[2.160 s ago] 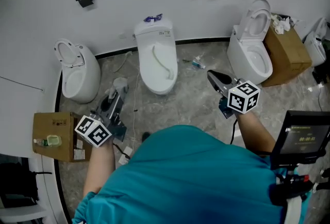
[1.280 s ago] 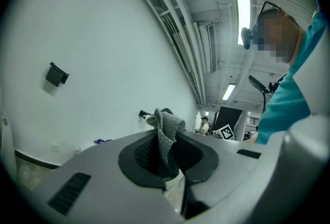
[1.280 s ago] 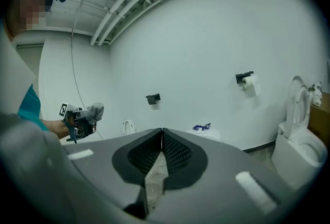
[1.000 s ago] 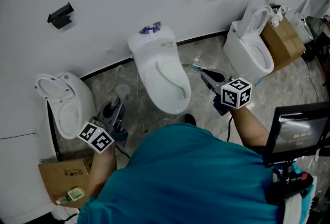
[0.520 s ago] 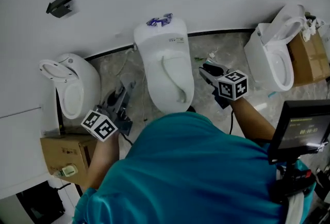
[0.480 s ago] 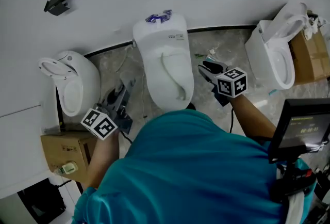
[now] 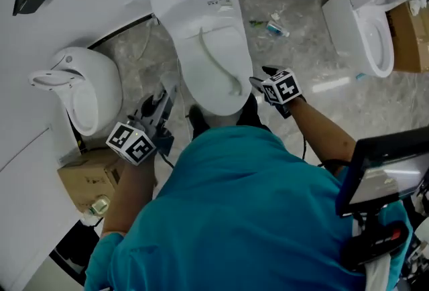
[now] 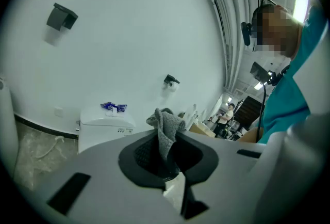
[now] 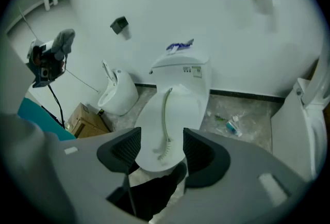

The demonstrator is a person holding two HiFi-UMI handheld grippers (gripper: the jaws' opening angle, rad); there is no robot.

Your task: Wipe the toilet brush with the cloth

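The left gripper (image 8: 164, 152) is pinching the soft cloth (image 8: 166, 126); the right gripper (image 9: 157, 141), jaws just opening, empty, is facing the toilet brush (image 9: 165, 114), likely light, stiff: take its far handle.

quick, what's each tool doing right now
Left tool: closed on the cloth.
Right tool: open, its jaws have just been opening, nothing between them.
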